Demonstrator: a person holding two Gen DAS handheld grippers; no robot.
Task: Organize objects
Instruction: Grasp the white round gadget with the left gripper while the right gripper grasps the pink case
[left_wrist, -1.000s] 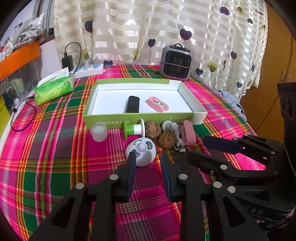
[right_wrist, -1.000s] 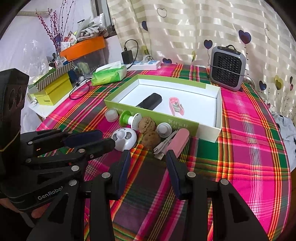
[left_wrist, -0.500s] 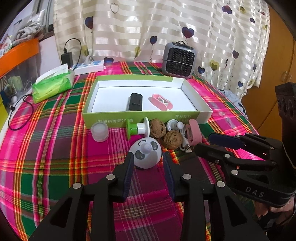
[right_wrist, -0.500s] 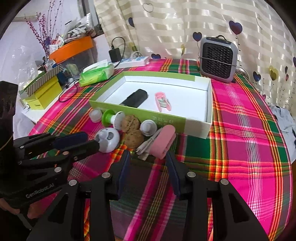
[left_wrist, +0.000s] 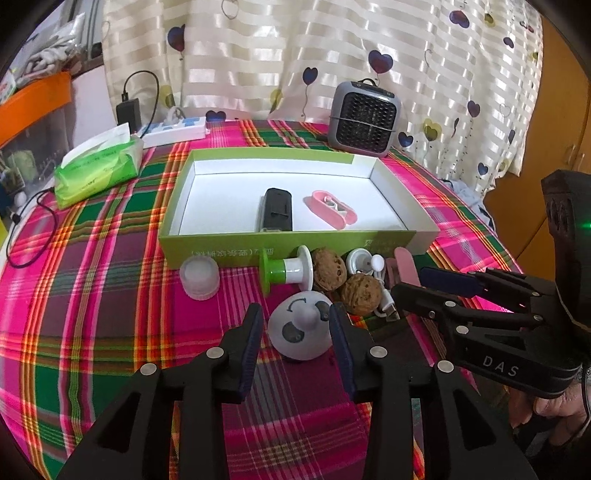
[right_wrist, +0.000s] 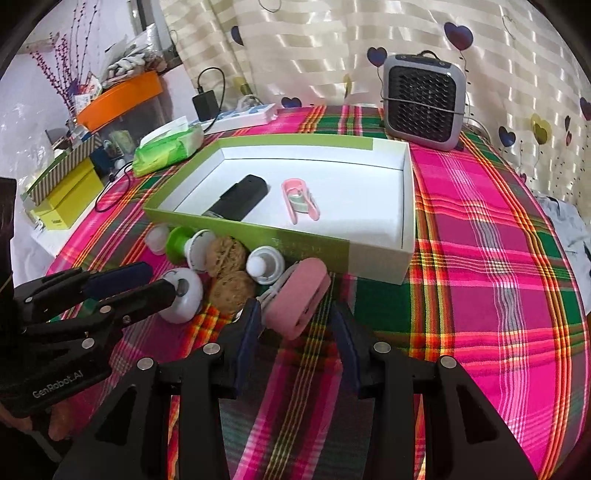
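A: In the left wrist view, how does the left tool (left_wrist: 295, 332) stand?

B: Its jaws are opening, and the white round gadget (left_wrist: 301, 330) sits between the fingers, on the plaid cloth of the counter (left_wrist: 92, 314). The pads do not seem to press it. I think the tool spreads so wide because the gadget is broad.

A: What is beyond its tips?

B: Two walnuts (left_wrist: 345, 282), a green and white spool (left_wrist: 286, 271) and a small white cap (left_wrist: 198, 277), all close to the front wall of the green box (left_wrist: 221, 247). They lie there, I judge, waiting to go inside. In the box are a black device (left_wrist: 277, 212) and a pink clip (left_wrist: 332, 208); the remaining floor is bare.

A: And the right wrist view?

B: The right tool (right_wrist: 295, 328) is spread, and the pink case (right_wrist: 299, 299) with a white cable (right_wrist: 275, 290) lies between its fingers, nearer to the left one. Whether that finger touches the case I cannot tell. The right finger is clearly apart from it.

A: The box from this side?

B: It is just beyond the case, and it holds the same two things. The left tool comes in from the left, around the white gadget.
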